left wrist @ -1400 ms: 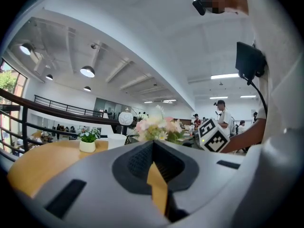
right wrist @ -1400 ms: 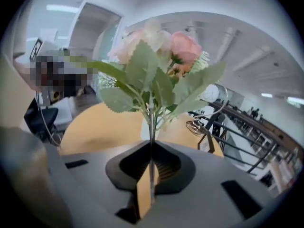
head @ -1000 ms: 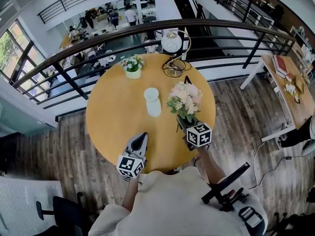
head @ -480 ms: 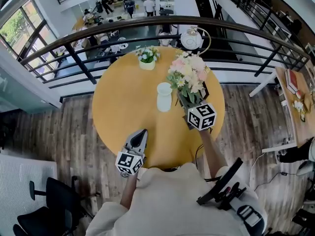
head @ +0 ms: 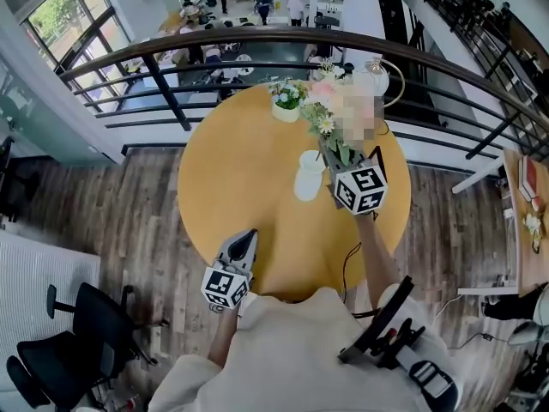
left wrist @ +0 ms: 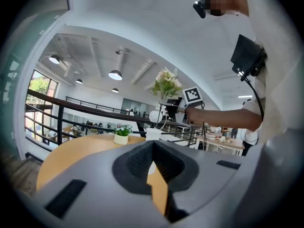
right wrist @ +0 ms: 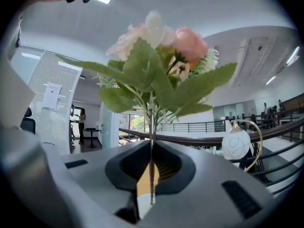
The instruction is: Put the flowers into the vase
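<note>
Right arm: stretched forward over the round yellow wooden table [head: 232, 178], forearm bare. The right gripper [head: 340, 160] is held about level, marker cube toward the person. In the right gripper view its jaws are closed on the thin green stem of a bunch of pink and cream flowers [right wrist: 161, 56] with broad green leaves. The stem runs upright through the narrow slit between them and the blooms stand above the right gripper [right wrist: 152, 175].

Left arm: kept close to the body at the table's near edge. The left gripper [head: 244, 245] points forward and about level toward the table centre. In its own view the left gripper [left wrist: 153, 161] has its jaws drawn together with nothing between them.

Task item: the flowers [head: 324, 120] are in the air, clear of the table. In the head view they lie just beyond and to the right of the vase. The left gripper view shows them [left wrist: 166, 83] well above the vase mouth.

Containers:
- The white ceramic vase [head: 308, 176] stands upright near the table centre, and the flowers are outside it. It also shows between the left jaws' line of sight [left wrist: 153, 134].
- A small white pot [head: 286, 112] at the far edge holds a green plant with pale blossoms.

A white globe lamp on a brass hoop [right wrist: 236, 145] stands at the far right edge, before the dark metal railing [head: 171, 51].
</note>
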